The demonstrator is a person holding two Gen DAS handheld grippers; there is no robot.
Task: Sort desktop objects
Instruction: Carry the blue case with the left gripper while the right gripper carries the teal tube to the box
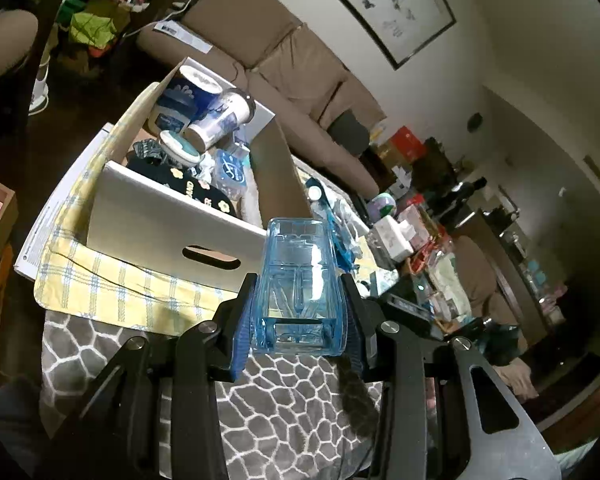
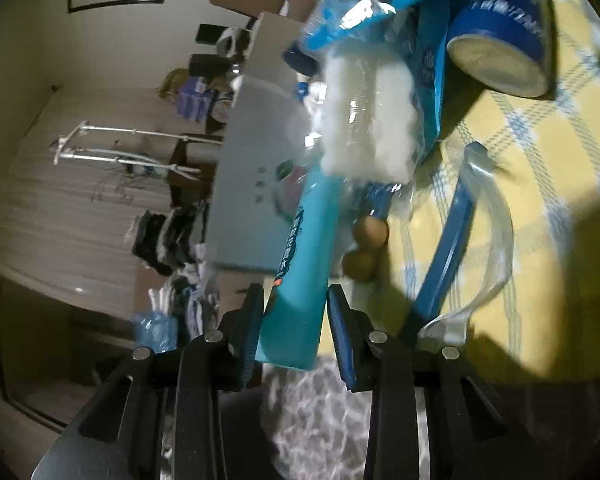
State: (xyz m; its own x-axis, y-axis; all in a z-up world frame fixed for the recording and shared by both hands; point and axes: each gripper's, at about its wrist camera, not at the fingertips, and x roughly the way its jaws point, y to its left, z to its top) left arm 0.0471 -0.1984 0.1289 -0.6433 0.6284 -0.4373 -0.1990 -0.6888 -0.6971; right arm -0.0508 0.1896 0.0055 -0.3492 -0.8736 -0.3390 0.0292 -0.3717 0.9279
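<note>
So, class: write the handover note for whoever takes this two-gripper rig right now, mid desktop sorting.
Left gripper: shut on the clear blue plastic box, held in the air near the cardboard box.
Right gripper: shut on the turquoise packet with white padding, above the yellow checked cloth.
Done: cups, a tin and a dark pouch already lie in the cardboard box.
Left: place both held items; a blue-lidded tub and two brown balls remain on the cloth.

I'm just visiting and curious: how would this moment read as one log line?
left gripper: shut on clear blue box | right gripper: shut on teal packet | cardboard box: ahead, part-filled
</note>
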